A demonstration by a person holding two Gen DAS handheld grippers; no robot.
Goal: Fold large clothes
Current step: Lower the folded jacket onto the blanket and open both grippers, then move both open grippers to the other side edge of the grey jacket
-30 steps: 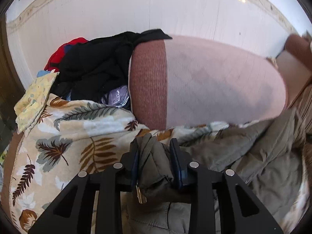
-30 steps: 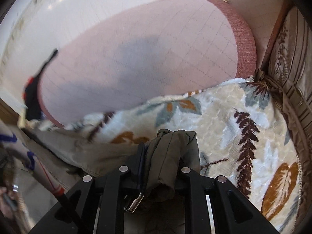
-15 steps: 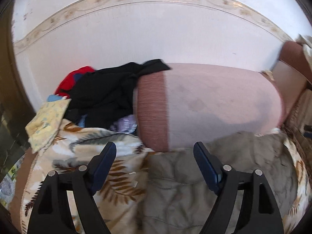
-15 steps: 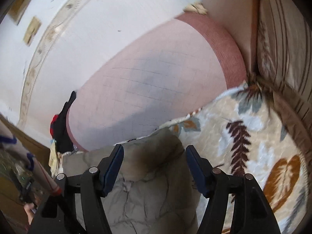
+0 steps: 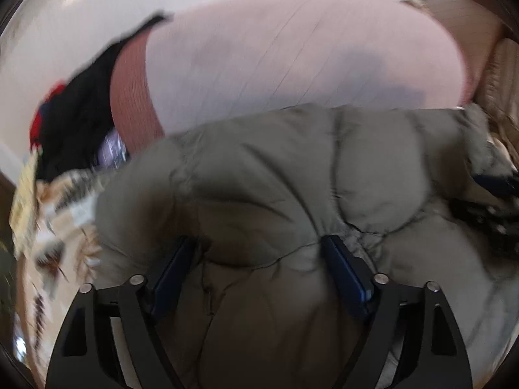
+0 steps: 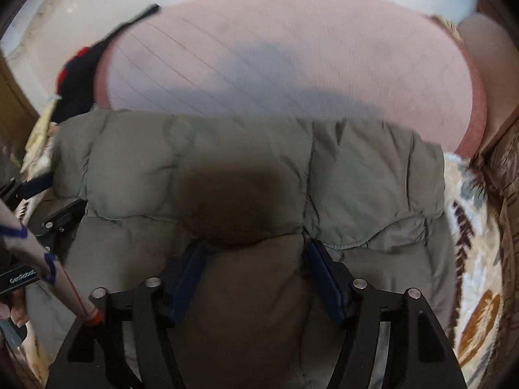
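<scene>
On the leaf-print blanket (image 6: 467, 227), against the pink bolster (image 6: 292, 58): olive padded jacket (image 6: 246, 162), folded. Left hand-held gripper (image 5: 259, 256) and right hand-held gripper (image 6: 254, 256) just spread, pinching nothing. Press down evenly, flatten trapped air, square the edges.

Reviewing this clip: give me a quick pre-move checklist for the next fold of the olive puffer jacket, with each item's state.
1. Left hand-held gripper open, jaws just opened, over the olive puffer jacket: ok.
2. Right hand-held gripper open, jaws just opened, nothing pinched: ok.
3. Jacket lies folded on the leaf-print blanket: ok.
4. Jacket clear of the black clothes pile: ok.
5. Fold edges even: cannot tell, blurred.
</scene>
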